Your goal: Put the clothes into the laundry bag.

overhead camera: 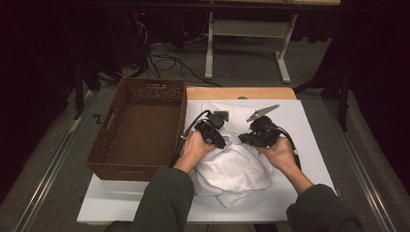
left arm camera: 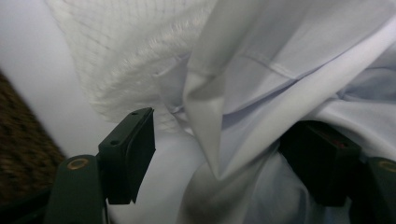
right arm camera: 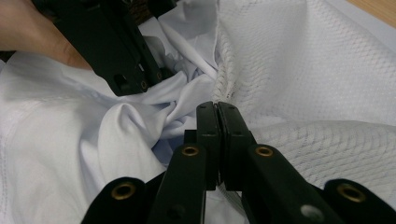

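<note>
A crumpled white garment [overhead camera: 237, 174] lies heaped on the white board [overhead camera: 302, 125] between my two hands. My left gripper [overhead camera: 221, 141] points down into its left side. In the left gripper view the left gripper [left arm camera: 224, 140] stands open, with a loose fold of smooth white cloth [left arm camera: 243, 107] hanging between the jaws and draped over the right one. My right gripper [overhead camera: 243, 140] sits at the pile's upper right. Its jaws are shut [right arm camera: 217, 108], pinching the puckered edge of the white mesh fabric [right arm camera: 303, 70].
A brown wicker basket [overhead camera: 145, 86] with nothing in it stands to the left, half on the board's left edge. The wooden table top [overhead camera: 241, 93] shows behind the board. Cables and a table frame [overhead camera: 246, 29] lie on the floor beyond.
</note>
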